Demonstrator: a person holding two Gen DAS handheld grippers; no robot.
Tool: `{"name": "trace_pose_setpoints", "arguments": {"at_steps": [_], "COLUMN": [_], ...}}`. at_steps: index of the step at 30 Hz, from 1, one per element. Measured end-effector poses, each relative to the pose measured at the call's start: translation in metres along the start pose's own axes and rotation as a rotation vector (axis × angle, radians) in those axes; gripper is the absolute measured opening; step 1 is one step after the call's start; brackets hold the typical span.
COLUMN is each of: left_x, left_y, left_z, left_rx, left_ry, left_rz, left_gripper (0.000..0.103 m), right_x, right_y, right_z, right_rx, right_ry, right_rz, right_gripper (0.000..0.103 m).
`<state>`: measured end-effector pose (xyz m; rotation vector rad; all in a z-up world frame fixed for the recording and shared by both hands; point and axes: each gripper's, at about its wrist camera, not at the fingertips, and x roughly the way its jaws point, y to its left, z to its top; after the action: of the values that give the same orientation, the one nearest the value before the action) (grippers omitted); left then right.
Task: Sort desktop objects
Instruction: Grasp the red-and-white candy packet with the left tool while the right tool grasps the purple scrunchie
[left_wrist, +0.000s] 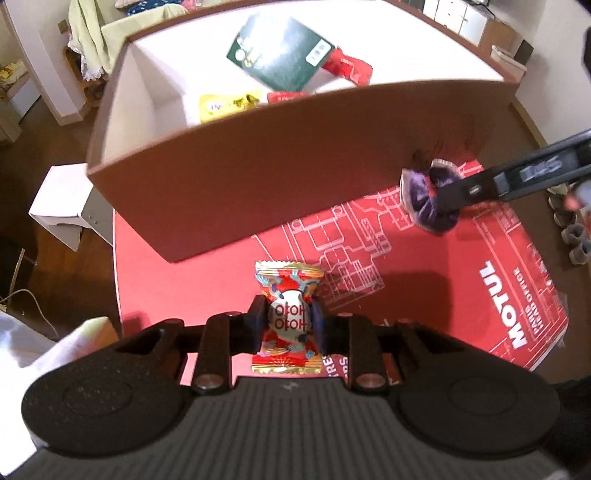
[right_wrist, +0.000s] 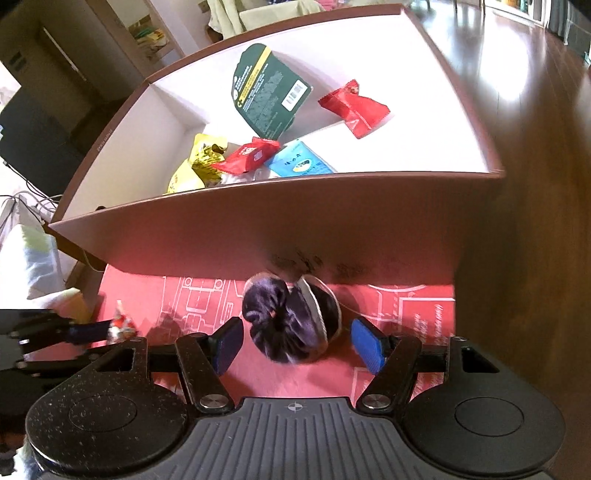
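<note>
In the left wrist view, our left tongs (left_wrist: 288, 320) sit at the lower centre of the frame, clamped on a red and gold candy wrapper (left_wrist: 288, 317) with a white oval label. The wrapper is pinched at its middle, and its crimped ends stick out above and below the pads. Beneath it lies a red printed mat (left_wrist: 461, 280) on the tabletop, marked with white line drawings and the word MOTUL.

In the right wrist view, our right tongs (right_wrist: 295, 341) stand apart at the lower centre, their blue pads (right_wrist: 367, 349) on either side of a purple velvet scrunchie (right_wrist: 288, 319) without touching it. The scrunchie rests on the mat, just below the near wall of a brown box (right_wrist: 258, 229) with a white inside. At the lower left of this view we see the left tongs holding the candy.

The box fills the upper half of both frames. Inside it, towards the upper centre, we see a dark green card packet (right_wrist: 267, 92), a red packet (right_wrist: 354, 107) to its right, and lower down a yellow packet (right_wrist: 197, 162), a smaller red sachet (right_wrist: 247, 155) and a blue and white packet (right_wrist: 301, 162).
</note>
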<state>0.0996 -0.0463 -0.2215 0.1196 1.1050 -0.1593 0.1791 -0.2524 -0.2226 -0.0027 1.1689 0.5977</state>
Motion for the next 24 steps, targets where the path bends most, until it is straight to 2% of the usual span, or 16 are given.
{"name": "trace_pose_setpoints", "arguments": {"at_steps": [8, 9, 11, 12, 15, 21, 24], "left_x": [-0.010, -0.010, -0.012, -0.013, -0.016, -0.021, -0.027], "left_y": [0.006, 0.007, 0.009, 0.009, 0.009, 0.003, 0.002], "left_z": [0.001, 0.000, -0.001, -0.002, -0.003, 0.002, 0.005], "left_rx": [-0.006, -0.008, -0.009, -0.007, 0.003, 0.036, 0.044], "left_ry": [-0.005, -0.003, -0.001, 0.000, 0.003, 0.012, 0.013], "left_rz": [0.004, 0.005, 0.006, 0.003, -0.001, -0.009, -0.021], "left_gripper": [0.022, 0.022, 0.022, 0.022, 0.022, 0.022, 0.022], "right_x": [0.025, 0.027, 0.027, 0.026, 0.023, 0.016, 0.008], "right_y": [0.022, 0.024, 0.028, 0.030, 0.032, 0.037, 0.036], "right_z": [-0.002, -0.004, -0.008, -0.010, -0.017, -0.031, -0.036], "right_rx": [-0.116, -0.134, -0.180, -0.205, -0.229, -0.255, -0.209], "right_ry": [-0.021, -0.024, -0.022, -0.019, 0.006, 0.071, 0.121], "right_rz": [-0.088, -0.102, -0.117, -0.122, -0.116, -0.091, -0.044], "right_gripper": [0.067, 0.053, 0.037, 0.032, 0.025, 0.022, 0.021]}}
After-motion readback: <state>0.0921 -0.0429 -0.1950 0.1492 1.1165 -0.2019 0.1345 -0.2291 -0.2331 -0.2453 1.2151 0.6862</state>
